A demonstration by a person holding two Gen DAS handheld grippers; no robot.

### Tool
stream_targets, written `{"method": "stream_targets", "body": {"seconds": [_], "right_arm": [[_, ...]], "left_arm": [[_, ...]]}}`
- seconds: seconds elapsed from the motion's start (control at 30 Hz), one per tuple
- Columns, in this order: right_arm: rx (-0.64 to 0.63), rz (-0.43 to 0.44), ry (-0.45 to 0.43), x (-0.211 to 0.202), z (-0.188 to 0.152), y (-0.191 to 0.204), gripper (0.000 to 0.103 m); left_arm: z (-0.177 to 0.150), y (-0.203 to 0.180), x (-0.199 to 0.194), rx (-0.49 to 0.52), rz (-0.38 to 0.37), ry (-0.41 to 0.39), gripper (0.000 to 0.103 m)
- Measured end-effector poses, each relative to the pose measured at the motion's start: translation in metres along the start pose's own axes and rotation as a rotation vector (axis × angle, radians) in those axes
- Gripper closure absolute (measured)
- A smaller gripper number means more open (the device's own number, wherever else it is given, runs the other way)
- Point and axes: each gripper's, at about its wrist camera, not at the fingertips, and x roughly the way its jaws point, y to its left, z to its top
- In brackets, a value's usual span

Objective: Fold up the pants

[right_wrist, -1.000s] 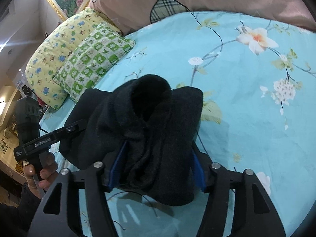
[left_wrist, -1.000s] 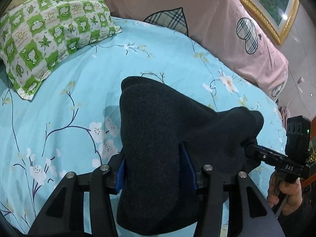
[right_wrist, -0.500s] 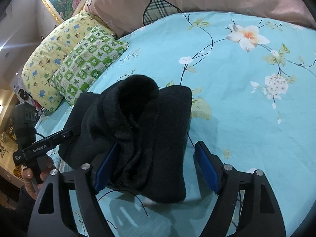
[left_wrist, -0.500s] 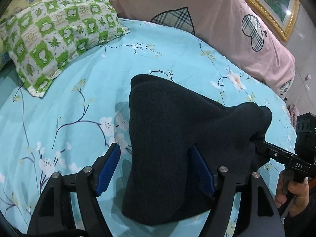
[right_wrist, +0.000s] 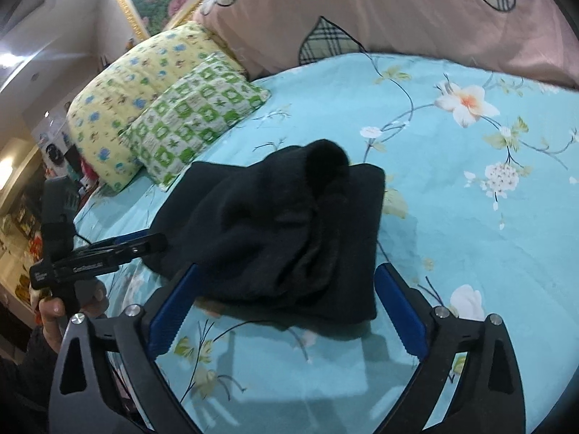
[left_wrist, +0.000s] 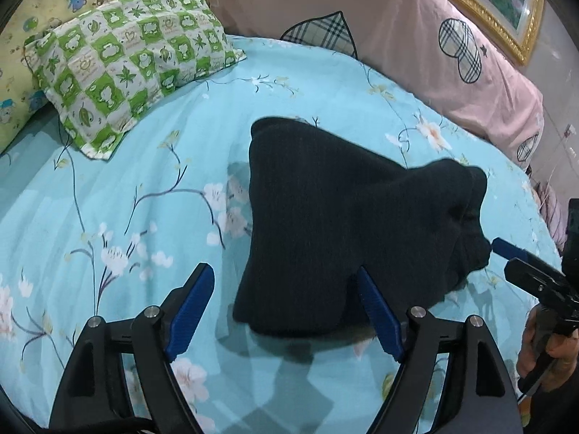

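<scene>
My left claw [left_wrist: 282, 291] stands spread wide, its blue pads [left_wrist: 190, 311] on either side of the near end of the folded black pants [left_wrist: 325, 224], gripping nothing. My right claw [right_wrist: 286, 298] is just as wide apart, framing the bundle's other end without pinching it. The pants lie in a thick, lumpy fold (one rounded bulge sticks up) on the blue floral bed [right_wrist: 470, 235], about mid-mattress. Toward the bed's head edge sit a green checked pillow [left_wrist: 126, 68], a yellow pillow [right_wrist: 137, 86] and a pink quilt [left_wrist: 362, 11].
</scene>
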Motion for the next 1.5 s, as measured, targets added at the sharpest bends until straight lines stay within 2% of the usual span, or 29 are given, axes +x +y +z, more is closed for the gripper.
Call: {"method": "stream_targets", "body": {"seconds": [0.2, 0.33, 0.67, 0.8, 1.0, 1.5], "right_arm": [[-0.059, -0.031, 0.015, -0.002, -0.012, 0.014, 0.001], [-0.072, -0.052, 0.013, -0.003, -0.02, 0.017, 0.001], [-0.111, -0.08, 0.023, -0.001, -0.031, 0.025, 0.001], [-0.118, -0.08, 0.025, 0.0, -0.033, 0.026, 0.001], [-0.154, -0.106, -0.012, -0.001, -0.033, 0.033, 0.001], [-0.177, -0.117, 0.01, 0.01, -0.04, 0.038, 0.001]], "left_arm": [[-0.017, -0.004, -0.01, 0.017, 0.063, -0.024, 0.021], [-0.024, -0.011, -0.015, 0.069, 0.102, -0.036, 0.02], [-0.037, -0.021, -0.009, 0.139, 0.112, -0.002, 0.02], [-0.04, -0.024, -0.01, 0.156, 0.13, -0.012, 0.02], [-0.041, -0.023, -0.011, 0.163, 0.151, -0.022, 0.02], [-0.045, -0.026, -0.012, 0.177, 0.176, -0.029, 0.019]]}}
